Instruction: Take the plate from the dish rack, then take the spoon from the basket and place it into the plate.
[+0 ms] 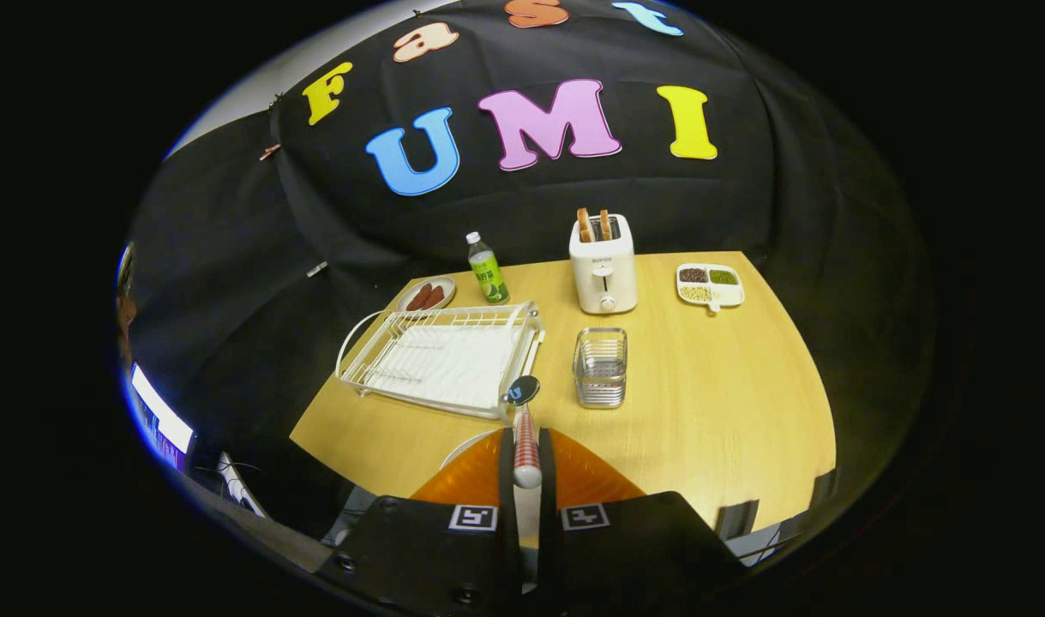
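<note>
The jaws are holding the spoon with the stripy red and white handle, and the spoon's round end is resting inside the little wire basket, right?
Not quite. In the gripper view the gripper is shut on the red-and-white-striped-handled metal spoon, but its round end is lifted outside the small square wire basket, beside the white wire dish rack.

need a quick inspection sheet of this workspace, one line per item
surface: wooden table, bare on the side past the basket
job's things: spoon held between the fingers, bowl pointing ahead; a white plate edge shows just under the fingers; dish rack has no plate in it; basket has no spoon in it
clutter: toaster with bread in it, green bottle, small plate of sausages, divided dish of grains
gripper: shut on the spoon handle
cables: some loose wires below the table edge
surroundings: black cloth wall, a lit screen off to the side
</note>
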`<state>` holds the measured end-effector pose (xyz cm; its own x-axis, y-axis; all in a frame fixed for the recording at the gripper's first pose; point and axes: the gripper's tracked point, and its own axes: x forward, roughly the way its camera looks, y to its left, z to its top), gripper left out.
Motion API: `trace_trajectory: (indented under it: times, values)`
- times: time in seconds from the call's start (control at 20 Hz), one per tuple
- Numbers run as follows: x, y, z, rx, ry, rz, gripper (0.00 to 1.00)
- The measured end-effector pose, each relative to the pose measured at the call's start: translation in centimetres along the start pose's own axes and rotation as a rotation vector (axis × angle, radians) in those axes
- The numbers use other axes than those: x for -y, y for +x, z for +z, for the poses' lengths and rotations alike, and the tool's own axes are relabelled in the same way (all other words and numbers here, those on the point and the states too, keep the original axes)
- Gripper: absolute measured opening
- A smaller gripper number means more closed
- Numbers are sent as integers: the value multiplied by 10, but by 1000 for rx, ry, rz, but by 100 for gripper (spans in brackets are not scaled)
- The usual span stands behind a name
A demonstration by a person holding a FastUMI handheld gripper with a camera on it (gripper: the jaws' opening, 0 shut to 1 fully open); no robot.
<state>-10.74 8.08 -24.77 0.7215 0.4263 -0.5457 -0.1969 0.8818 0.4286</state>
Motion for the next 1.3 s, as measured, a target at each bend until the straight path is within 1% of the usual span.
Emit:
trace_trajectory:
  times: [0.15, 0.35, 0.55, 0.75, 0.9, 1.1, 1.15, 1.2, 1.3]
  values:
    - [-15, 17, -45, -67, 34, 14, 12]
    - [-18, 50, -90, -152, 38, -2, 12]
    - [-17, 81, -115, -190, 86, 0, 12]
    - [-21, 94, -119, -176, 180, 32, 12]
    - [-14, 98, -128, -199, 166, 25, 13]
    - [-5, 99, -144, -245, 117, -14, 18]
    - [-3, 101, -146, -249, 113, -22, 28]
    - [-3, 101, -147, -250, 116, -27, 28]
    - [-2, 102, -146, -248, 115, -34, 36]
